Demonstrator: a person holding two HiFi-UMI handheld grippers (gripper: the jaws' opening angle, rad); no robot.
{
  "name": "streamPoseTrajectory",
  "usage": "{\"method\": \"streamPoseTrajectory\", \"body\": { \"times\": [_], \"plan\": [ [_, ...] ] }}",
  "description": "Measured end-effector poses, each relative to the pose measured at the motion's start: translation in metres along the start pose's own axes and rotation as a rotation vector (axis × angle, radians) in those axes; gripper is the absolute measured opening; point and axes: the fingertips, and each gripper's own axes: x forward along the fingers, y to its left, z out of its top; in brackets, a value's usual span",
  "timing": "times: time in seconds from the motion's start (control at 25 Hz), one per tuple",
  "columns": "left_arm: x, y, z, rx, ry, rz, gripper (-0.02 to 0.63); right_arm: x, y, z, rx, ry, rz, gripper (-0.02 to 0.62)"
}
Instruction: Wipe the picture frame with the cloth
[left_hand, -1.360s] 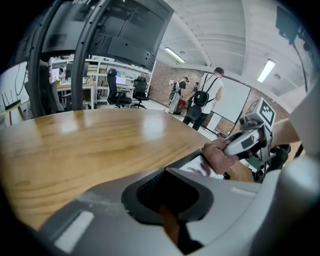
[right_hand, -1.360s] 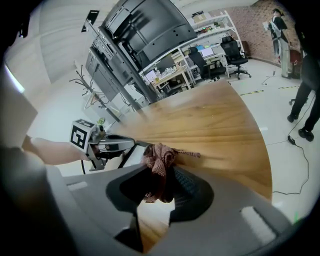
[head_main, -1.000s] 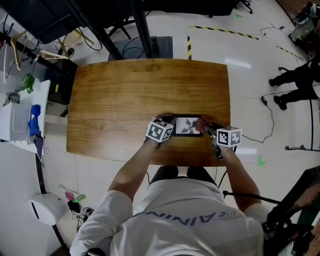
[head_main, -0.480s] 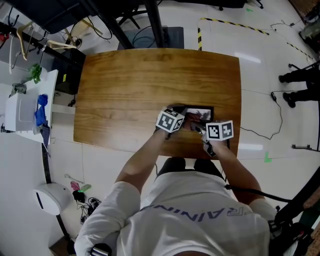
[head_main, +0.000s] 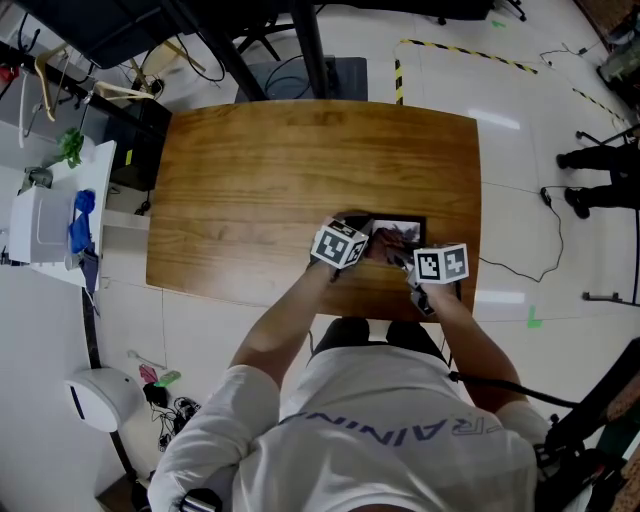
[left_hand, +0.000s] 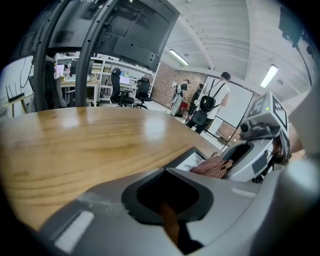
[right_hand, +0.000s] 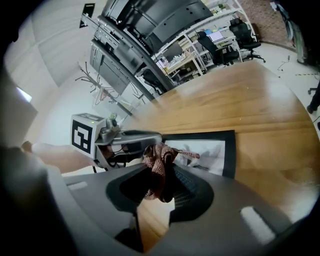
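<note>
Wooden tabletop (head_main: 250, 170) carries, near the person's edge, the flat, stiff, probably breakable picture frame (head_main: 405, 230), best steadied at its black border, where the closed, seemingly empty left tool (left_hand: 167, 220) sits, while the right tool (right_hand: 157, 187) pinches the soft, light cloth (right_hand: 156, 162) over it.

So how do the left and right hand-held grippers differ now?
The right hand-held gripper clamps the reddish cloth; the left hand-held gripper has no cloth. The right one reaches onto the picture frame; the left one sits at the frame's left end. Both are low over the wooden table.
</note>
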Motion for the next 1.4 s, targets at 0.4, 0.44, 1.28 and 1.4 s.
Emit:
{"method": "streamPoseTrajectory", "body": {
  "times": [0.4,0.44,1.28,1.4],
  "plan": [
    [-0.001,0.002,0.001,0.003,-0.004,0.003,0.005,-0.047,-0.045,-0.002,0.021,-0.030,-0.118,0.117],
    [-0.002,0.002,0.001,0.002,-0.005,0.005,0.005,-0.052,-0.050,-0.002,0.011,-0.034,-0.133,0.117],
    [-0.071,-0.009,0.084,0.067,-0.295,0.149,0.003,-0.175,-0.044,0.095,-0.147,-0.501,-0.148,0.114],
    [-0.115,-0.022,0.120,0.108,-0.403,0.196,0.005,-0.209,-0.028,0.124,-0.226,-0.597,-0.170,0.112]
  ]
}}
